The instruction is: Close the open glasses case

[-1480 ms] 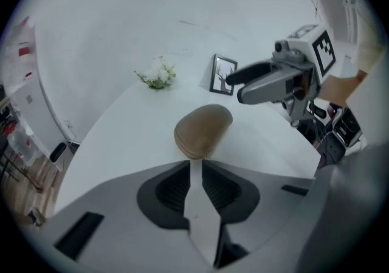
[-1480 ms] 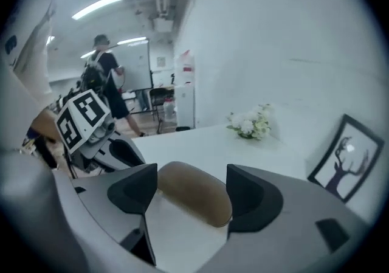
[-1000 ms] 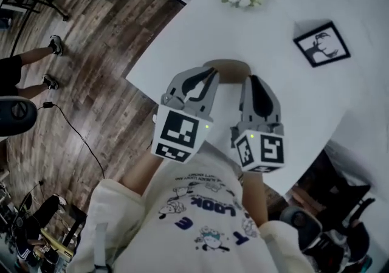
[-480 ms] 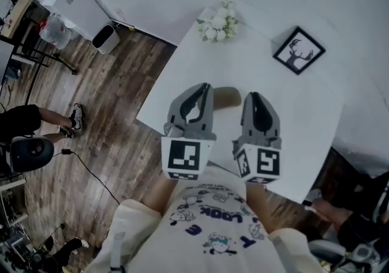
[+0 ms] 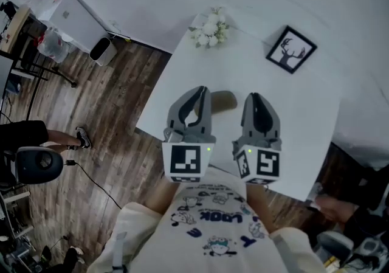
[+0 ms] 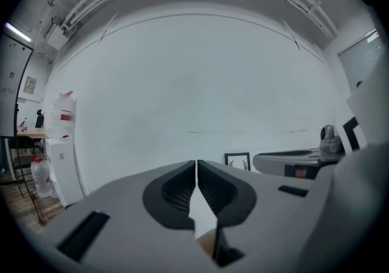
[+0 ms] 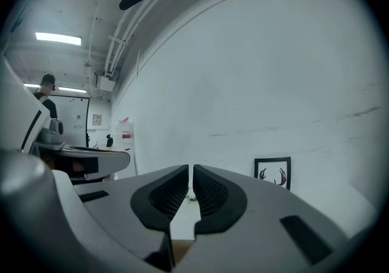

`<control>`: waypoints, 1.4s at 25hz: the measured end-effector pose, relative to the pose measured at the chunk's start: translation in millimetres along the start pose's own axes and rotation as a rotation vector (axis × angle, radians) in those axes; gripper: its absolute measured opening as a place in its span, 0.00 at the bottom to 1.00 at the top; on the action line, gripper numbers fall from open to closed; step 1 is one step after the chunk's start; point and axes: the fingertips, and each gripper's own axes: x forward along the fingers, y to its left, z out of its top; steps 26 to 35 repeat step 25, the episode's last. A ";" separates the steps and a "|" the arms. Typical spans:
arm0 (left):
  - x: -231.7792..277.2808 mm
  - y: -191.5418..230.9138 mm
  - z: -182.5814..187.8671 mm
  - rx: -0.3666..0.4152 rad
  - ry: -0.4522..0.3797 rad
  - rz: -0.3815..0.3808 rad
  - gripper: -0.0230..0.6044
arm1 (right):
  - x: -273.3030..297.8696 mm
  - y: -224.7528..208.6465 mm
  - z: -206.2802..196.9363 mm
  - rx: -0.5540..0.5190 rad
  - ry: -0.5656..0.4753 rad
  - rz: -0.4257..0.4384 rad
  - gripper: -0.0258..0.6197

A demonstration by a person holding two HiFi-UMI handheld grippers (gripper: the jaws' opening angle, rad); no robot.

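Head view is showing both grippers being held side by side over the near edge of a white bench (image 5: 298,114), their fingers pointing away from the person. The left gripper (image 5: 202,90) is keeping its fingers clenched on nothing; in the left gripper view they are meeting along a thin slit, with only the white wall showing beyond the tips. The right gripper (image 5: 255,96) is likewise clenched and empty, its fingers lying together in the right gripper view. The glasses case (image 5: 223,100), tan-brown, is lying on the bench between the two pairs of fingers, its left end being covered by the left gripper; whether its lid is down I cannot tell from this angle. Neither gripper is pressing on it in any view. Farther back on the bench a bunch of white flowers (image 5: 209,27) is sitting near the far corner, and a black picture frame (image 5: 291,49) with a deer drawing is lying well to its right. A dark wooden floor (image 5: 109,126) is showing left of the bench.
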 end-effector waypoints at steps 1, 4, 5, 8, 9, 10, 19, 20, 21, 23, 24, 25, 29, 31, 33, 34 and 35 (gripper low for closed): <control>-0.1 -0.5 0.6 0.001 -0.001 -0.001 0.05 | -0.2 0.4 0.6 -0.004 -0.001 0.000 0.08; 0.6 -0.7 0.1 -0.002 0.005 -0.002 0.05 | 0.8 1.8 0.9 -0.007 0.002 -0.001 0.07; 0.8 -0.6 -0.6 -0.002 0.008 -0.002 0.05 | 1.2 2.1 0.6 -0.005 0.004 -0.003 0.07; -0.2 0.1 -3.7 -0.005 0.018 -0.003 0.05 | 1.4 3.5 1.0 -0.004 0.005 -0.005 0.07; -0.8 0.2 -5.2 -0.006 0.023 -0.002 0.05 | 1.2 3.8 0.9 -0.003 0.009 -0.007 0.07; -1.4 0.1 -6.5 -0.006 0.028 -0.001 0.05 | 0.9 3.9 0.3 -0.003 0.014 -0.009 0.07; -4.4 -1.8 -4.5 0.013 0.008 0.001 0.05 | -1.9 3.7 -2.7 0.007 0.025 -0.020 0.07; -4.5 -1.9 -4.3 0.013 0.006 0.000 0.05 | -1.9 3.9 -2.4 0.004 0.024 -0.019 0.07; -4.8 -1.9 -4.6 0.014 0.006 -0.001 0.05 | -1.9 4.3 -2.0 0.001 0.022 -0.018 0.07; -6.0 -1.7 -5.4 0.013 0.010 -0.003 0.05 | -2.3 5.5 -1.7 -0.006 0.019 -0.015 0.07; -6.8 -1.4 -5.2 0.009 0.009 -0.002 0.05 | -2.7 6.3 -1.5 -0.011 0.016 -0.012 0.07; -7.5 -1.1 -4.9 0.004 0.008 -0.001 0.05 | -3.0 7.2 -1.2 -0.016 0.012 -0.008 0.07; -7.5 -1.1 -4.9 0.004 0.008 -0.001 0.05 | -3.0 7.2 -1.2 -0.016 0.012 -0.008 0.07; -7.5 -1.1 -4.9 0.004 0.008 -0.001 0.05 | -3.0 7.2 -1.2 -0.016 0.012 -0.008 0.07; -7.5 -1.1 -4.9 0.004 0.008 -0.001 0.05 | -3.0 7.2 -1.2 -0.016 0.012 -0.008 0.07; -7.5 -1.1 -4.9 0.004 0.008 -0.001 0.05 | -3.0 7.2 -1.2 -0.016 0.012 -0.008 0.07; -7.5 -1.1 -4.9 0.004 0.008 -0.001 0.05 | -3.0 7.2 -1.2 -0.016 0.012 -0.008 0.07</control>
